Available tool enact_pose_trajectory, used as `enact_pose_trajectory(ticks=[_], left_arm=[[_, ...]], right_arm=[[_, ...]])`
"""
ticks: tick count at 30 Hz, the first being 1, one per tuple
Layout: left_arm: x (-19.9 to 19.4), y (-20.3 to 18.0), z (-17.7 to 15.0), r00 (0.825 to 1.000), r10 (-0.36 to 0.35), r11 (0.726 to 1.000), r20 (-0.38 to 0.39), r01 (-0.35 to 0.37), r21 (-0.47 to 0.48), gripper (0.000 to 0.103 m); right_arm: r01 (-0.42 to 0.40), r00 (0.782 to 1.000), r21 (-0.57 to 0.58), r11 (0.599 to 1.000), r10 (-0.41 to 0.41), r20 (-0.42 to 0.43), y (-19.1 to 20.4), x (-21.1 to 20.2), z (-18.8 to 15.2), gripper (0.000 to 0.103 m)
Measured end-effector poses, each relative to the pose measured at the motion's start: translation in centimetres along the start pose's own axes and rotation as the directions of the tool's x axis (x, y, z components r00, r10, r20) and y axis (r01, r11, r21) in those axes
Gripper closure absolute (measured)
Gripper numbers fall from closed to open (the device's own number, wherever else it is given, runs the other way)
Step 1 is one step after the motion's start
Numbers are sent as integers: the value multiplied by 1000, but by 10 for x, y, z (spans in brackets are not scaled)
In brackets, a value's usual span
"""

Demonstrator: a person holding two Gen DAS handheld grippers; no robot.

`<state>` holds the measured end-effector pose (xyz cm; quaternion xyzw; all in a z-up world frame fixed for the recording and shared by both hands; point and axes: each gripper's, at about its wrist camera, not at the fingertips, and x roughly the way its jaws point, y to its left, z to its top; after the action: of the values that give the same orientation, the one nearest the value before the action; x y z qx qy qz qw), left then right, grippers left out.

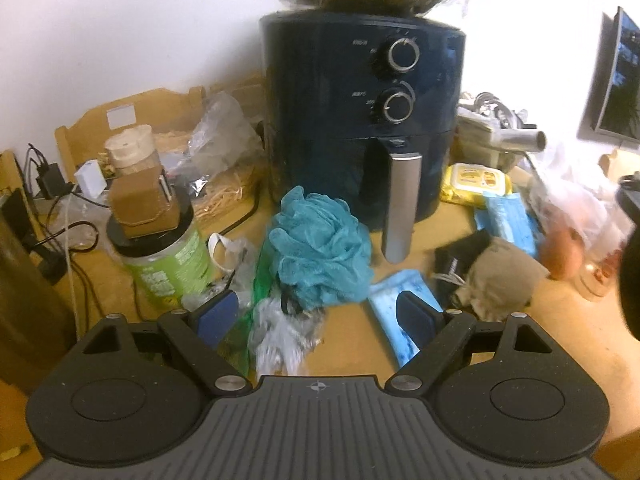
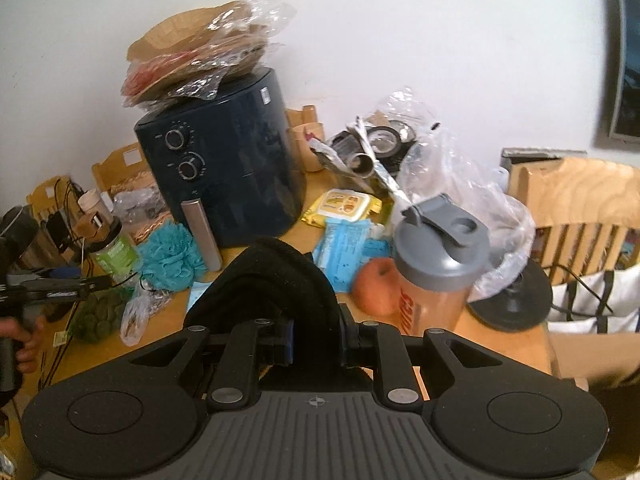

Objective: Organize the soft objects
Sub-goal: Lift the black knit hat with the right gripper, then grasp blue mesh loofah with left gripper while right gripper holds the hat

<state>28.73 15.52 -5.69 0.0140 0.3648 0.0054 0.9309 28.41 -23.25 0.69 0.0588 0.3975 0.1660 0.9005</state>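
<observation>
My right gripper [image 2: 316, 340] was closed tight on a black knitted cloth [image 2: 268, 280], its pads pinching the lower fold while the bulk of the fabric humped up in front of the lens, lifted clear of the wooden table [image 2: 472, 328]. My left gripper [image 1: 316, 312] stood wide apart and held nothing, low over the table with the teal bath pouf [image 1: 320, 248] just ahead between its fingers and a crumpled clear bag [image 1: 280, 332] beneath it. I judged the main risk on the right: the hold was only on one fold, so the cloth could slide out if I swung it, and its hanging mass sat near the shaker bottle [image 2: 436, 272] and the orange fruit [image 2: 378, 286], either of which a careless sweep might knock. On the left, closing on the pouf could snag the plastic bag or a blue packet [image 1: 400, 320] with it, and the air fryer [image 1: 360, 120] handle hung close behind. Only the right view showed the held cloth, the shaker and the tote bag [image 2: 592, 300] off the table's edge; only the left view showed a tan cloth bundle [image 1: 496, 276] lying beside a dark item, another soft thing still waiting
</observation>
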Motion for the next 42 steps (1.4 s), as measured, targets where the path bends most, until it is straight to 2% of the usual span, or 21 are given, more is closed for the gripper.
enact_pose_trajectory(ticks=[6,10,12,14,15,16,18,19,23,29,42], left_arm=[[46,8,6,1000,-12,1000,-17,12,-20,18],[74,12,11,999,-14,999,-35,13,-33,23],[88,13,13,998,-10,1000,-54,8,-29,31],[100,16,15,997,-9,999,-80,6,-34,58],[105,18,16,996,-15,999,-90,12,-37,67],[110,19,17,995,-19,999,-100,15,-41,83],[116,24,19,991,-50,997,-122,43,-56,87],[119,25,20,988,-63,997,-139,54,-64,93],[113,27,26,986,-89,995,-141,81,-55,98],[92,22,37,984,-137,989,-116,131,-63,99],[22,9,54,988,-153,987,-5,152,-52,100]], right_arm=[[30,1000,20,999,-30,5,-1,-11,-6,80],[56,998,26,998,-56,2,-2,-17,-11,80],[65,998,37,997,-66,1,-2,-20,-14,80],[73,997,46,996,-73,2,-3,-23,-17,80],[75,997,49,996,-75,2,-3,-24,-18,80],[77,997,51,996,-77,1,-3,-26,-19,80],[82,997,52,995,-82,0,-3,-27,-21,80],[82,997,53,995,-83,0,-3,-28,-21,80],[82,997,58,995,-82,2,-4,-30,-24,80],[66,998,52,996,-66,6,-1,-30,-24,80],[4,999,15,1000,-5,43,5,-38,-20,80]])
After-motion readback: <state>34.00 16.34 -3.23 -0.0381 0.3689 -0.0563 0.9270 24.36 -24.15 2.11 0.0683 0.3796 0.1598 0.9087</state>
